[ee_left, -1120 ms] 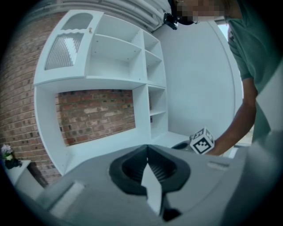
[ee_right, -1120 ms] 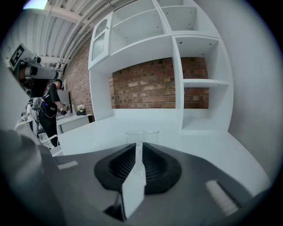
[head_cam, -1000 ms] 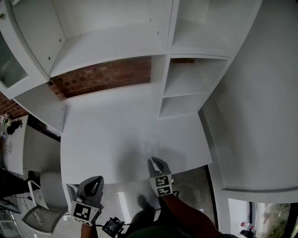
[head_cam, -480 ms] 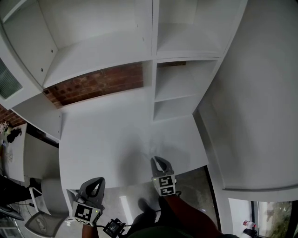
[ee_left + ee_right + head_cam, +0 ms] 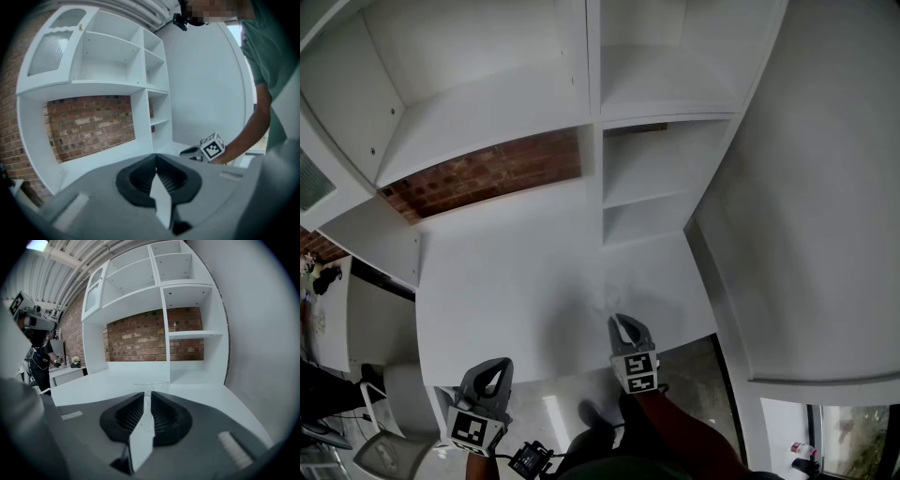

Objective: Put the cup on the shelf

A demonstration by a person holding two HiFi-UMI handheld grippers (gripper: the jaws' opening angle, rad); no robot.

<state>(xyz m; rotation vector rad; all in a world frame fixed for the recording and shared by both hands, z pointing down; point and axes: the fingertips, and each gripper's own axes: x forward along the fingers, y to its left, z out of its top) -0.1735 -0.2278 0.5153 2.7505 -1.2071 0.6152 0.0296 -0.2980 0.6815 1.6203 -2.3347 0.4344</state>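
A clear plastic cup (image 5: 151,387) stands at the tips of my right gripper (image 5: 147,395), whose jaws are shut on its near wall. In the head view the cup (image 5: 605,298) is only a faint glint over the white desk, just ahead of the right gripper (image 5: 622,322). The white shelf unit (image 5: 642,183) rises at the desk's back, with small open compartments (image 5: 190,333) on its right side. My left gripper (image 5: 492,367) hangs below the desk's front edge at the left. Its jaws are shut with nothing between them (image 5: 156,159).
The white desk (image 5: 516,281) runs under a brick wall (image 5: 487,173). A plain white wall (image 5: 806,187) closes the right side. A chair (image 5: 384,452) stands at the lower left. A low side table with small items (image 5: 70,371) lies far left.
The shelf unit has slid left in the head view. The right gripper with the cup has edged slightly right. The left gripper stays in about the same spot.
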